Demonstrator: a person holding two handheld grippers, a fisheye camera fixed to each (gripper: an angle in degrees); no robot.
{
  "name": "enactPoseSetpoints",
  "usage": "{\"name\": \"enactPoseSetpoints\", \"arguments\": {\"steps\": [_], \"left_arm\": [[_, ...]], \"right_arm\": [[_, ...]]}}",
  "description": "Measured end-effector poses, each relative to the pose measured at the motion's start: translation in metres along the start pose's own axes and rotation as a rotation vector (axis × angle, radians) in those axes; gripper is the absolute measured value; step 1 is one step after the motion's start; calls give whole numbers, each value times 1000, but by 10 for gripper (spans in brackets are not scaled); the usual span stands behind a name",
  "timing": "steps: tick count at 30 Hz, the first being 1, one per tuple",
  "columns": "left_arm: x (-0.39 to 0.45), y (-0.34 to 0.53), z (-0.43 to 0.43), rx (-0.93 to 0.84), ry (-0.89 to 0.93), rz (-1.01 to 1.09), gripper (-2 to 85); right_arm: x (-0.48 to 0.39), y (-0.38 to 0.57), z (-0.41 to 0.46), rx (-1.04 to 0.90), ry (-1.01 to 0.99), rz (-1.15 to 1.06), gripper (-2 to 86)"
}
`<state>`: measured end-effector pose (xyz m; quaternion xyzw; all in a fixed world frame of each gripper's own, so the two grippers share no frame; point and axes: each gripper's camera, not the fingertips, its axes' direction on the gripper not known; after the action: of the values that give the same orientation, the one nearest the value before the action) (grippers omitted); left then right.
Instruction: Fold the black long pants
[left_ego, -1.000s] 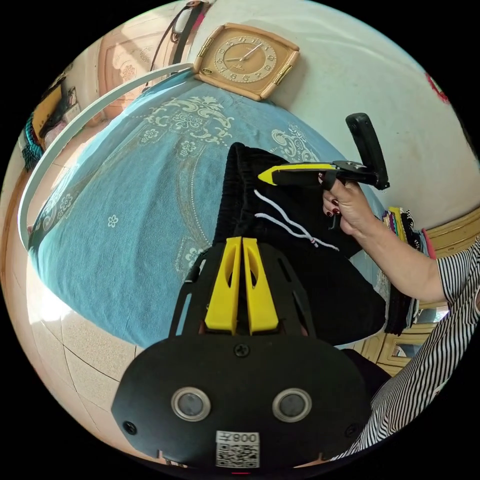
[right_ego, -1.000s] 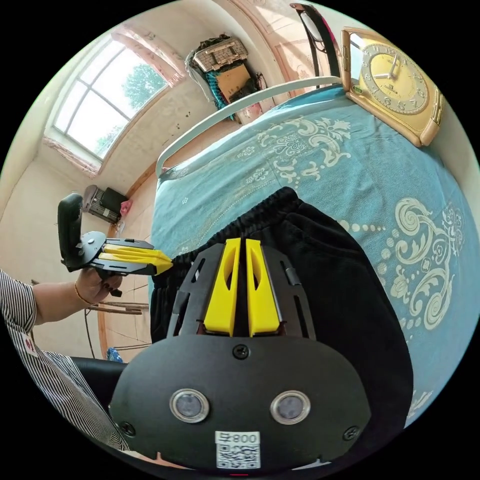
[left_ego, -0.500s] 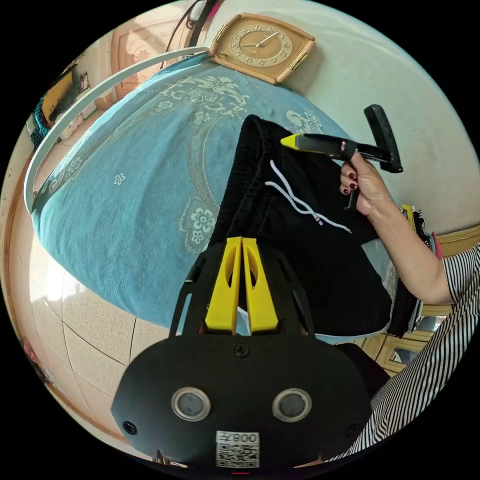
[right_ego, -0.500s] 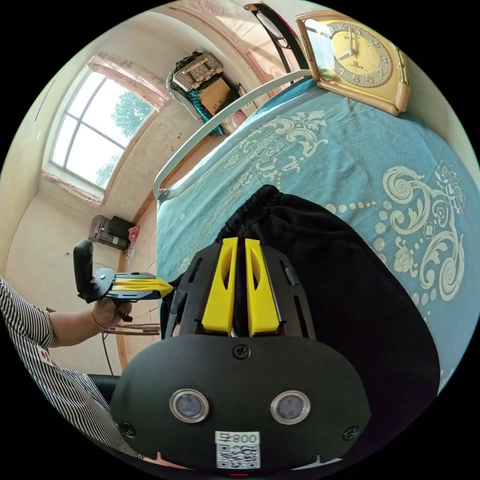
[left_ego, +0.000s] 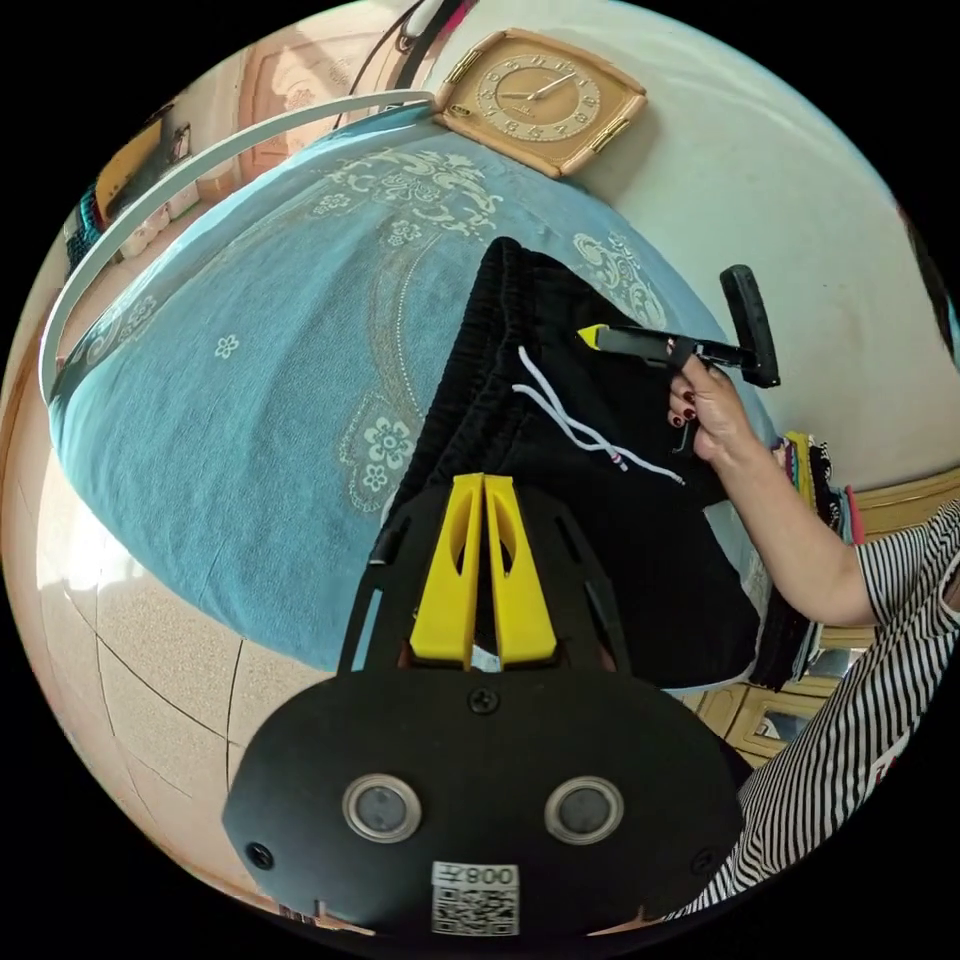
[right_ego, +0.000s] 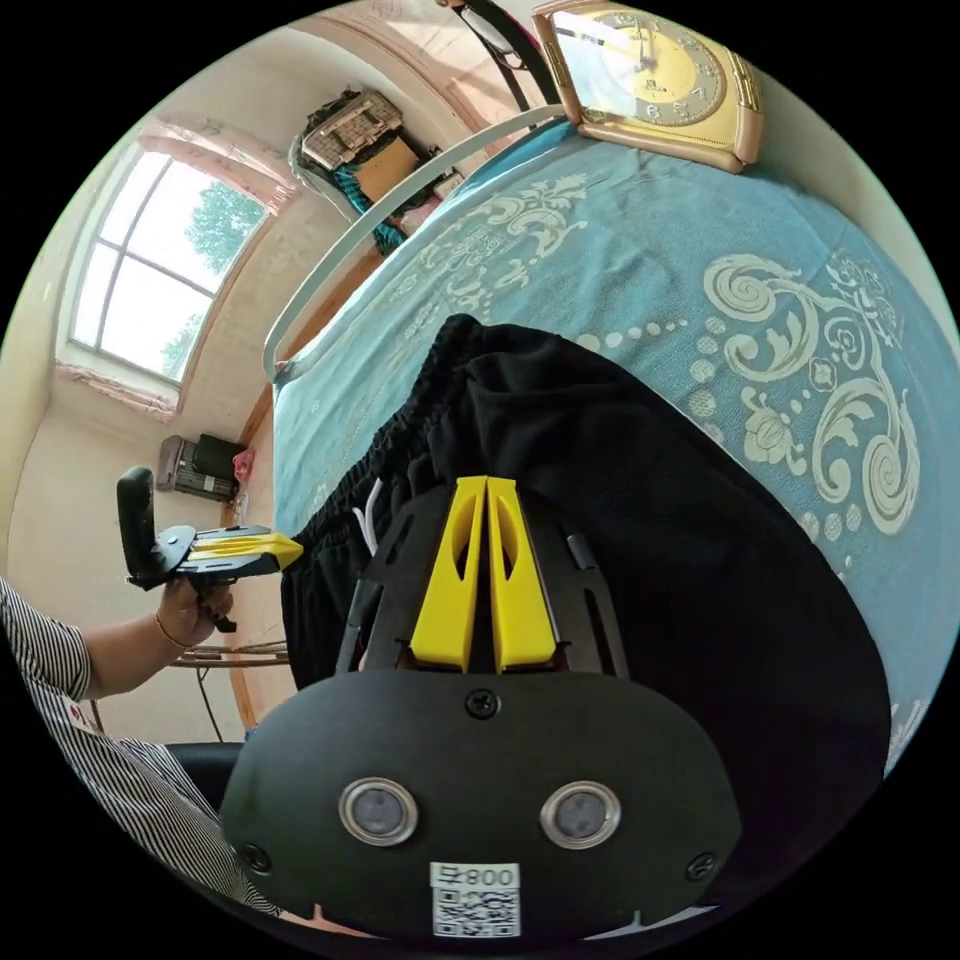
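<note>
The black long pants (left_ego: 600, 500) lie folded on the bed, on its teal patterned bedspread (left_ego: 250, 350), with the elastic waistband (right_ego: 420, 420) bunched along one edge and the white drawstring (left_ego: 580, 430) trailing across the dark cloth. The left gripper (left_ego: 485, 490) hangs over the waistband end, its yellow fingers (left_ego: 445, 570) together with nothing between them. The right gripper (right_ego: 487, 495) is above the pants too, fingers (right_ego: 520, 580) together and holding nothing; a hand (left_ego: 710, 415) grips its handle. A square clock (left_ego: 540, 100) leans on the wall at the bed's far end.
</note>
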<state>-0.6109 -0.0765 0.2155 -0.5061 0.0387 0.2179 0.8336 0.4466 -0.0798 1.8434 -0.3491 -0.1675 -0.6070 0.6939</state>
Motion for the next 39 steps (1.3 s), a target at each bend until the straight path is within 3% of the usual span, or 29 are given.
{"name": "enactPoseSetpoints", "arguments": {"steps": [4,9,16,23,30,39], "left_arm": [[26,-27,-13,140,137,48,7],[67,-77,1,131,154,190,24],[145,-183,43,47,112,455,68],[232,-270,81,-120,-41,674,80],[296,-311,129,-337,-170,826,86],[359,-320,138,-350,-195,903,81]], "right_arm": [[16,5,-50,150,-31,-4,10],[59,26,-103,188,60,22,42],[110,42,-151,48,281,28,74],[121,30,-159,-102,298,-44,74],[117,27,-170,-165,333,-67,79],[86,18,-173,-243,415,-111,75]]}}
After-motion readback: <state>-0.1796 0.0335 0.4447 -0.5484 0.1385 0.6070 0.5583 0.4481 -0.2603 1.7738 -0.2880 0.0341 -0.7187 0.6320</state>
